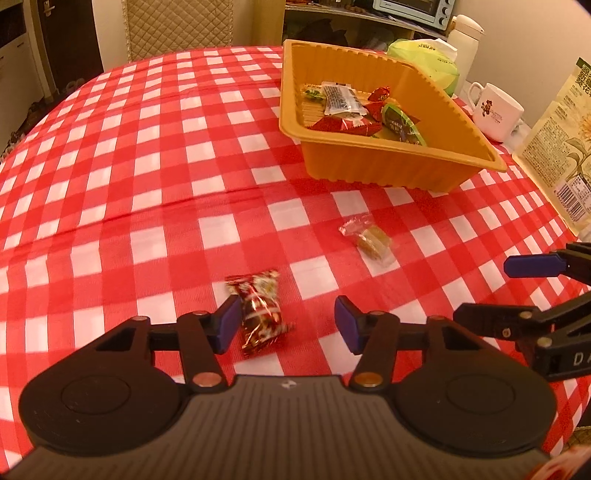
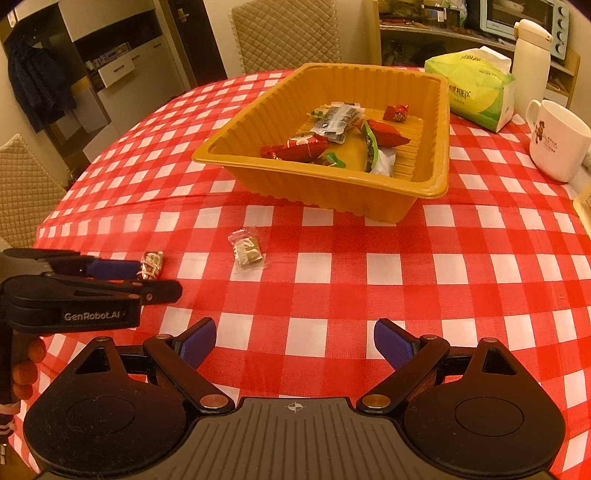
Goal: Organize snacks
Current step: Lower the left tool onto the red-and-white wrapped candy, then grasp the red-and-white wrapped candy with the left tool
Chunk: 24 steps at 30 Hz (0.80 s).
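An orange plastic tray [image 1: 369,168] [image 2: 325,188] on the checked tablecloth holds several wrapped snacks. A red foil candy [image 1: 260,314] [image 2: 152,265] lies on the cloth between the jaws of my open left gripper [image 1: 286,325], close to the left pad. A clear-wrapped brown snack [image 1: 371,238] [image 2: 248,252] lies on the cloth between the candy and the tray. My right gripper [image 2: 295,345] is open and empty above the cloth, to the right of the left gripper [image 2: 140,277].
A white mug [image 2: 556,142], a green tissue pack [image 2: 474,88] and a white flask [image 2: 528,55] stand behind the tray on the right. A printed snack bag [image 1: 561,147] stands at the right edge. Padded chairs [image 2: 284,33] surround the table.
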Motion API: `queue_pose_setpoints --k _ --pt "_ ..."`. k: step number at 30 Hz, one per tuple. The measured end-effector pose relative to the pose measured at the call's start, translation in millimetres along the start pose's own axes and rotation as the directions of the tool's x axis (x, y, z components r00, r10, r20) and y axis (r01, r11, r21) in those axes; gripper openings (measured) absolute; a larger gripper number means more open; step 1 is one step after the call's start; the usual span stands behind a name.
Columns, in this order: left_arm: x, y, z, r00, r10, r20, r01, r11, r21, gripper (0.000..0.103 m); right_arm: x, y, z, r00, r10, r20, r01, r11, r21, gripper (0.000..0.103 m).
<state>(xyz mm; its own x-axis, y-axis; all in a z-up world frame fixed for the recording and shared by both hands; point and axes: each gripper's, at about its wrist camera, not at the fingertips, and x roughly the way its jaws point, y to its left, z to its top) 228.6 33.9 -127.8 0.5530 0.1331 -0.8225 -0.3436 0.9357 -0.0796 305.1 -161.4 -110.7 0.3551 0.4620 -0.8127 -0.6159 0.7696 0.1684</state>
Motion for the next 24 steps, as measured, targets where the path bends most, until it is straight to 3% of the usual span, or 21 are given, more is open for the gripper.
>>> queue_pose_setpoints --k 11,24 --pt "3 8 2 0.999 0.044 -0.007 -0.044 0.998 0.042 0.027 6 -1 4 1.0 0.002 -0.005 -0.002 1.0 0.003 0.092" --pt "-1 13 0 0.999 0.049 -0.011 -0.049 0.997 0.056 0.02 18 8 12 1.0 0.015 0.007 -0.015 0.999 -0.029 0.092"
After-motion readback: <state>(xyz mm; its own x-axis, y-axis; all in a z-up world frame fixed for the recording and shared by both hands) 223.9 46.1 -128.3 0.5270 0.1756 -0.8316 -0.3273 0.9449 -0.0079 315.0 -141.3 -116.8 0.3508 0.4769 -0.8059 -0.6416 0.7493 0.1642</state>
